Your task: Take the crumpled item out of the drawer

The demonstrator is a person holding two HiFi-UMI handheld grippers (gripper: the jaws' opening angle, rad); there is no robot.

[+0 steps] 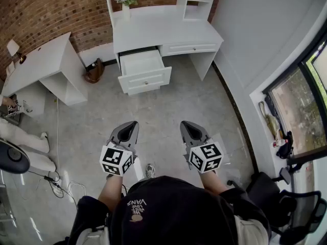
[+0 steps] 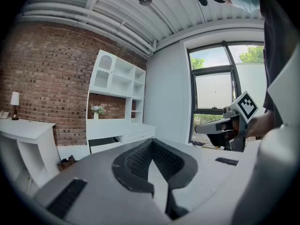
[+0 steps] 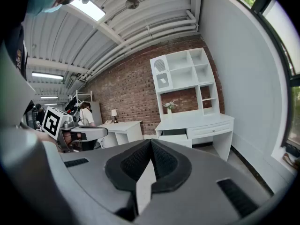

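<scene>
We stand on the grey floor (image 1: 168, 111), well back from the white surface (image 1: 163, 32) with its hutch, set against the brick wall (image 1: 46, 9).

- Left gripper (image 1: 132, 125): held low in front of us, jaws fully together, nothing between them.
- Right gripper (image 1: 185, 125): beside the left one and apart from it, jaws likewise pressed together and empty.
- Both point toward the white surface.
- Drawer (image 1: 144, 65): the left one of the white surface, pulled out and open. Its inside looks pale from here, and we cannot make out the crumpled item in it.
- The right-hand drawer front (image 1: 190, 48) sits flush.
- A vase of flowers (image 1: 126, 1) stands at the back left of the white surface.
- A brown bag (image 1: 94, 71) lies on the floor between it and a second white surface (image 1: 41, 68) to the left.
- A window (image 1: 301, 101) runs along the right wall.
</scene>
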